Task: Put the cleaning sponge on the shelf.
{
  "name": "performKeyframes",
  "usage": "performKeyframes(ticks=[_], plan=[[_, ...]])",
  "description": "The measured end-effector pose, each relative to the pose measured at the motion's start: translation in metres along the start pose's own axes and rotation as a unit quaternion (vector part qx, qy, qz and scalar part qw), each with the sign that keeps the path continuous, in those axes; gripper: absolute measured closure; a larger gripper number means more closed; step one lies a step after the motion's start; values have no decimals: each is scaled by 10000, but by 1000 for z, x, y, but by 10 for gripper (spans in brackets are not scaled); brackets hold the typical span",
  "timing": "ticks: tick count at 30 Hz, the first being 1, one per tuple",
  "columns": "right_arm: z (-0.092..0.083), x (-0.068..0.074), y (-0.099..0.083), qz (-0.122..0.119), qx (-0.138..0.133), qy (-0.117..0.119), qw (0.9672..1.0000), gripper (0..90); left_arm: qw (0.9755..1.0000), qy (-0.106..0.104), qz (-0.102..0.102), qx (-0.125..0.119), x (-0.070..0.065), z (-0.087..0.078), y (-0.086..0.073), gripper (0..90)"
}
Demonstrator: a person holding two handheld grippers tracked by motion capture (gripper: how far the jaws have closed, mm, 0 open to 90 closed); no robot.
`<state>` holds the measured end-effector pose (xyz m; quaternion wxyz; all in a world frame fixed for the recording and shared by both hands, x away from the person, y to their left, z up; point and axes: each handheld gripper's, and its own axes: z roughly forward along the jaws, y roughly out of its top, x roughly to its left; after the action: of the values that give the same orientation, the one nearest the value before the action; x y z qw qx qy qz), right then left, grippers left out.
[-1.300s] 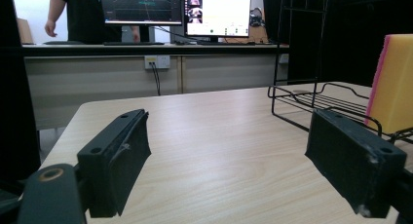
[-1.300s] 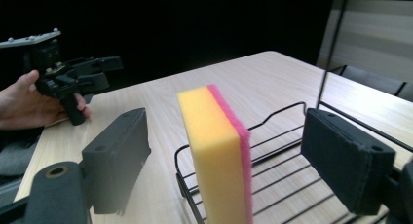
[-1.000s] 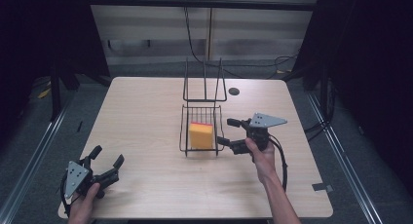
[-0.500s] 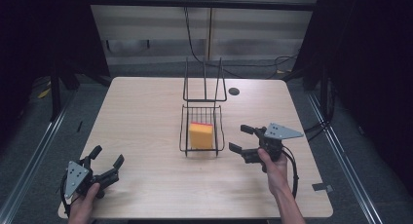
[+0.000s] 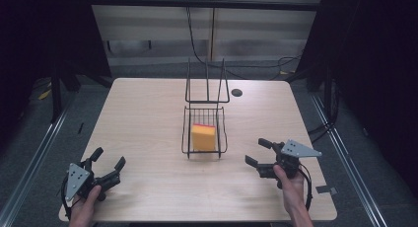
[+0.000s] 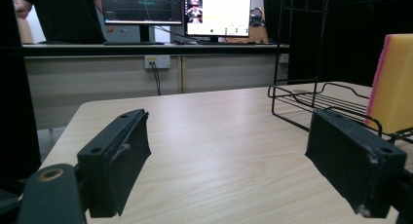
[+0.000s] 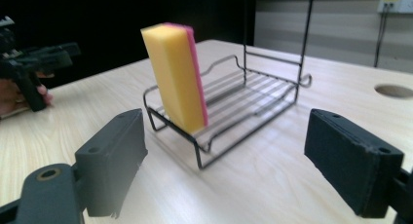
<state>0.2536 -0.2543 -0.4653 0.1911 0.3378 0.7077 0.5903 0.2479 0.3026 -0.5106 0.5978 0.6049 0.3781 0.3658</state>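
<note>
A yellow sponge with a pink back (image 5: 203, 137) stands on edge, leaning a little, in a black wire rack (image 5: 187, 129) at the middle of the table. My right gripper (image 5: 255, 152) is to the right of the rack, apart from it, open and holding nothing. In the right gripper view the sponge (image 7: 175, 78) and rack (image 7: 253, 102) lie ahead of the open jaws of the right gripper (image 7: 224, 146). My left gripper (image 5: 109, 157) rests open near the front left corner. In the left gripper view the sponge (image 6: 394, 83) sits at far right.
The wooden table (image 5: 143, 113) has a round cable hole (image 5: 237, 93) behind the rack on the right. The rack's tall wire back (image 5: 207, 84) rises at its far end. Beyond the table, a desk with monitors (image 6: 216, 14) and a person stands.
My right gripper has drawn back from the rack toward the front right, open. The sponge stays in the rack. The left gripper has not moved.
</note>
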Motion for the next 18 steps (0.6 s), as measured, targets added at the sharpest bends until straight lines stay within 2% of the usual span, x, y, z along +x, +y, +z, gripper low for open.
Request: performKeyframes(ticks=[8,16,18], plan=[[-19,0,-23,115,-46,-391,9992,144,10000,5,7,0,0,0,0,156],[-23,2,-46,116,-150,-782,9968,142,10000,7,8,0,0,0,0,156],[-23,2,-48,21,-149,-918,9957,137,10000,1,3,1,0,0,0,156]])
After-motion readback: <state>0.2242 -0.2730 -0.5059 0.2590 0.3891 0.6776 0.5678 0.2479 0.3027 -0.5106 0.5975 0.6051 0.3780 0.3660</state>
